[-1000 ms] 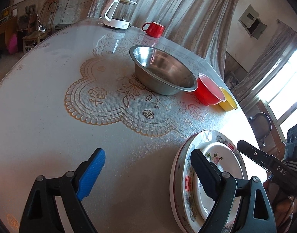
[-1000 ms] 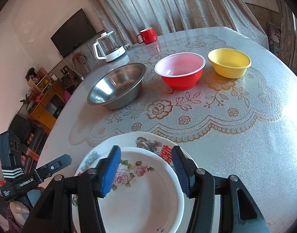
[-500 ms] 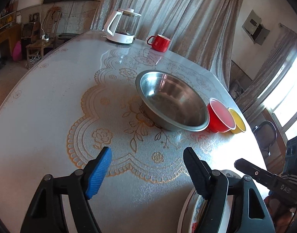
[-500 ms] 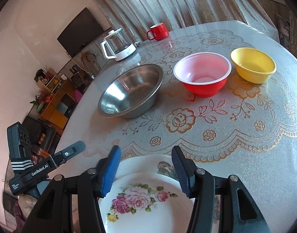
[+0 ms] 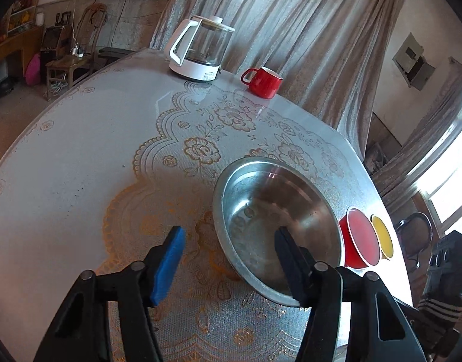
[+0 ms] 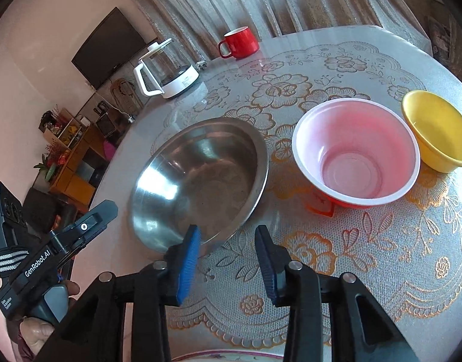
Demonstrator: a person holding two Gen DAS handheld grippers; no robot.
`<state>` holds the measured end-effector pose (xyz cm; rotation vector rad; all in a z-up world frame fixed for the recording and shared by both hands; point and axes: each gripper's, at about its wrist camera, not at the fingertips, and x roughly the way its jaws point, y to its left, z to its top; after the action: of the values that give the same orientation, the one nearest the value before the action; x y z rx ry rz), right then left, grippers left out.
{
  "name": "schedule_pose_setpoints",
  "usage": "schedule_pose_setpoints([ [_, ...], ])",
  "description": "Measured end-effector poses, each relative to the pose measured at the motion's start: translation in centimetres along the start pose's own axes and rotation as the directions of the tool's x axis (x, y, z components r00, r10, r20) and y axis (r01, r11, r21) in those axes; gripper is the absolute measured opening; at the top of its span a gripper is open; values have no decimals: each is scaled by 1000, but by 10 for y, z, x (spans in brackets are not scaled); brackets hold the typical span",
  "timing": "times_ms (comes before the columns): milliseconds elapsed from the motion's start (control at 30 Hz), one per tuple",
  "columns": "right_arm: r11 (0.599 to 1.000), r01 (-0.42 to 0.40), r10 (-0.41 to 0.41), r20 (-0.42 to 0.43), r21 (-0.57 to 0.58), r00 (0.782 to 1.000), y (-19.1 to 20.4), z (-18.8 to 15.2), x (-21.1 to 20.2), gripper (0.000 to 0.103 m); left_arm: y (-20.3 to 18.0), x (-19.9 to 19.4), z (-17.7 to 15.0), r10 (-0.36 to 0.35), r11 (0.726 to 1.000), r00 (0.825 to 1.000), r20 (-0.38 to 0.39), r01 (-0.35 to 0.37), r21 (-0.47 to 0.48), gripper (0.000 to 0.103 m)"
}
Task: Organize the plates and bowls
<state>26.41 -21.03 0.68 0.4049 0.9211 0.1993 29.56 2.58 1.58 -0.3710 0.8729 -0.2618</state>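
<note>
A steel bowl [image 5: 276,220] stands on the lace-patterned table, with a red bowl [image 5: 359,242] and a yellow bowl [image 5: 382,236] in a row to its right. My left gripper [image 5: 229,242] is open and empty, its right finger over the steel bowl's near rim. My right gripper [image 6: 226,241] is open and empty just in front of the steel bowl [image 6: 200,178]; the red bowl [image 6: 356,154] and yellow bowl [image 6: 439,134] lie to the right. A sliver of the stacked floral plates [image 6: 228,357] shows at the bottom edge.
A glass kettle on a white base [image 5: 200,51] and a red mug [image 5: 262,83] stand at the table's far side by the curtain. The left gripper's body [image 6: 49,256] shows at the lower left of the right wrist view. The table edge [image 5: 34,126] curves at left.
Both grippers have moved forward from over the stacked plates toward the steel bowl. The plates have dropped almost out of both views. Both grippers stayed open.
</note>
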Motion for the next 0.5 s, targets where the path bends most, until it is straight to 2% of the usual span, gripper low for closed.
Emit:
schedule_pose_setpoints([
  [33, 1000, 16, -16, -5, -2, 1000, -1, 2, 5, 33, 1, 6, 1, -1, 1000, 1000, -11, 1, -5, 57],
  [100, 1000, 17, -17, -13, 8, 1000, -4, 4, 10, 31, 5, 17, 2, 5, 1000, 1000, -26, -5, -16, 46],
  [167, 1000, 11, -11, -17, 4, 1000, -4, 6, 14, 27, 9, 24, 1, -1, 1000, 999, -44, 0, -26, 21],
  [233, 1000, 13, -13, -20, -12, 1000, 0, 5, 15, 24, 9, 23, -2, -40, 999, 999, -34, 39, -30, 14],
  [500, 999, 11, -12, -35, -42, 999, 9, 3, 16, 24, 19, -5, -21, -40, 999, 999, -7, 40, -30, 16],
])
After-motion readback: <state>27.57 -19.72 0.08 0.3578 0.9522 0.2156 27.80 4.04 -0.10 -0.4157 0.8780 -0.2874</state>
